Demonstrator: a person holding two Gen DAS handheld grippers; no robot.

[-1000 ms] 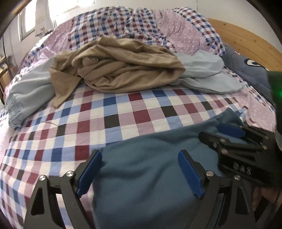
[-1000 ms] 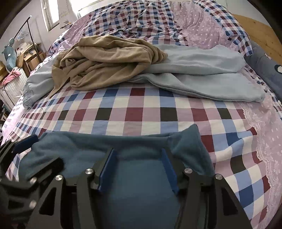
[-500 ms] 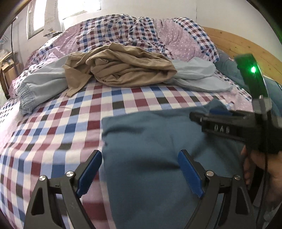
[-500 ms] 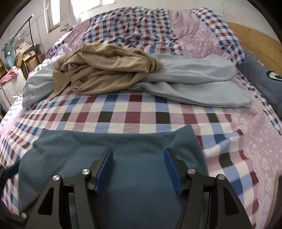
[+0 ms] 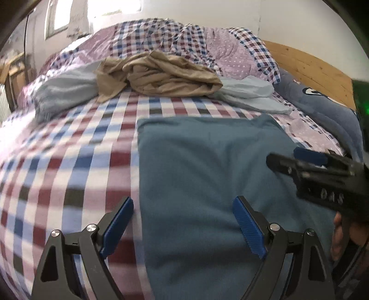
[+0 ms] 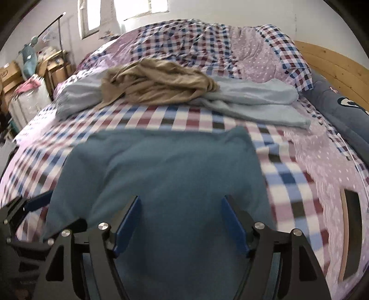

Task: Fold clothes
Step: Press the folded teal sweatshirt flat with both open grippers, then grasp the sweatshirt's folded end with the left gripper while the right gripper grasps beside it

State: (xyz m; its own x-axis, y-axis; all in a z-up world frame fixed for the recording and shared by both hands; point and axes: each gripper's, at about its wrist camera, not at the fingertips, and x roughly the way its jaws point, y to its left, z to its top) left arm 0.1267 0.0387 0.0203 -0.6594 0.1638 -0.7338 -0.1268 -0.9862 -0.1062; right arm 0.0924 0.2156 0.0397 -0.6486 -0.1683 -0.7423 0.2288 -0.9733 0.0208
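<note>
On the checked bedspread (image 5: 69,161) lies a teal garment (image 6: 175,166) — both grippers' jaws apart.

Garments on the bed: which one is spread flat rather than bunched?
The teal-blue fleece garment, nearest both grippers. The tan garment lies crumpled farther back, on the rumpled pale-blue one.

A bedroom in a home: a bed (image 6: 207,120) with a checked sheet fills both views, with a rumpled checked duvet (image 6: 196,46) and a wooden headboard (image 6: 332,67) at its far side. Loose clothes (image 6: 159,85) lie heaped on it, a window (image 6: 138,7) glows behind, and boxes and a clothes rail (image 6: 60,34) crowd one corner.
</note>
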